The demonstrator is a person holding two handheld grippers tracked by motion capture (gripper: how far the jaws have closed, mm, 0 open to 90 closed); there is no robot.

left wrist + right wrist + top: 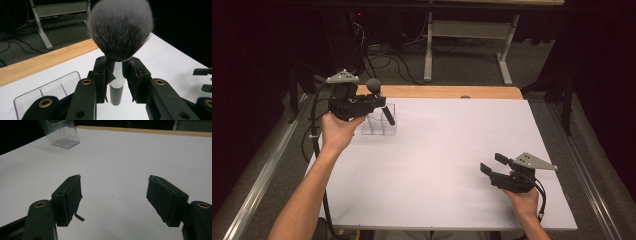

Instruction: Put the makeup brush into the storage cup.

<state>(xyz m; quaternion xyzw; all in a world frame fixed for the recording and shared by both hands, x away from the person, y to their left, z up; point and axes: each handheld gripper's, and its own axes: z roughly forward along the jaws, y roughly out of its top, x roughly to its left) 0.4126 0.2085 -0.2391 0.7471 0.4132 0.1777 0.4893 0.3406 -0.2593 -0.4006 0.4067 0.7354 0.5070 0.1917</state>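
High view looks forward and down over the white rectangular table (452, 165), both gripper views ride low and close, all sharing the clear plastic divided holder (61, 133).

left gripper (382, 102) raised at the far left, jaws closed tight, forearm stretched forward; right gripper (493, 164) low at the near right, jaws spread wide with nothing between them, hand (524, 200) gripping from behind
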